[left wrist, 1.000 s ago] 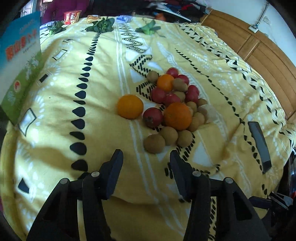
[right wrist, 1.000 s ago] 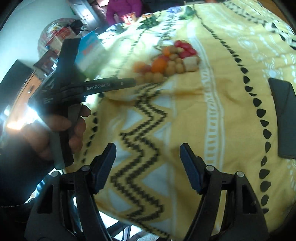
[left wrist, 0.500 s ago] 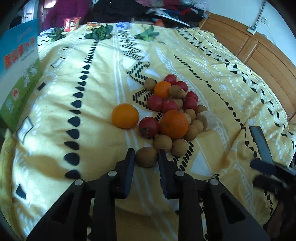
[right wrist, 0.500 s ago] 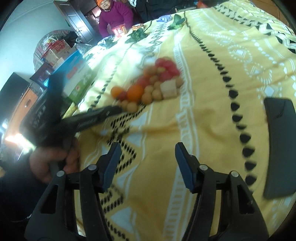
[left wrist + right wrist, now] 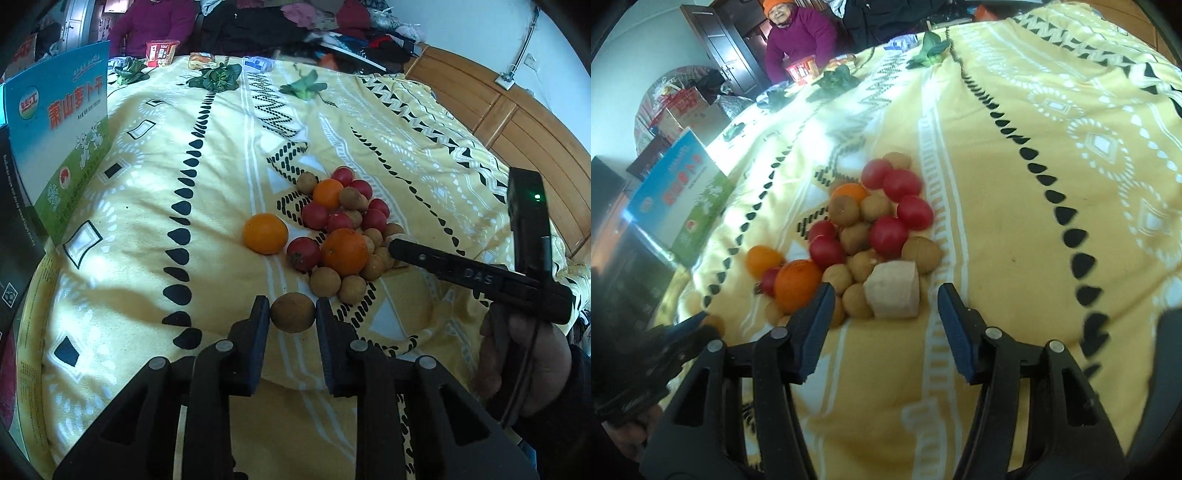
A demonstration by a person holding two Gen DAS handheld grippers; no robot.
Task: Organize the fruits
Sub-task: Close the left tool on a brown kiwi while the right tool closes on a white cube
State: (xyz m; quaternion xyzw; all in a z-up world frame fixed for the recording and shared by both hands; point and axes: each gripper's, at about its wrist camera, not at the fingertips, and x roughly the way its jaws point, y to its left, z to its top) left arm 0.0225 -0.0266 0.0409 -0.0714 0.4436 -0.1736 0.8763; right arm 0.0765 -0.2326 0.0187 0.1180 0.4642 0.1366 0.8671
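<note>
A pile of fruit (image 5: pixel 343 225) lies on a yellow patterned bedspread (image 5: pixel 184 184): oranges, red round fruits and small brown fruits. One orange (image 5: pixel 265 233) lies apart on the left. My left gripper (image 5: pixel 291 314) is shut on a brown fruit (image 5: pixel 293 312) at the near edge of the pile. My right gripper (image 5: pixel 884 295) is open just in front of a pale cut chunk (image 5: pixel 893 290) at the near side of the pile (image 5: pixel 871 221). The right gripper also shows in the left wrist view (image 5: pixel 399 247), reaching in from the right.
A blue and green box (image 5: pixel 62 147) stands at the left edge of the bed. Leafy greens (image 5: pixel 214 77) and snack packets (image 5: pixel 160 53) lie at the far end. A person in purple (image 5: pixel 798 33) sits beyond. A wooden headboard (image 5: pixel 517 122) is on the right.
My left gripper moved forward and closed on the nearest brown fruit. My right gripper moved in toward the pile, close to the pale chunk.
</note>
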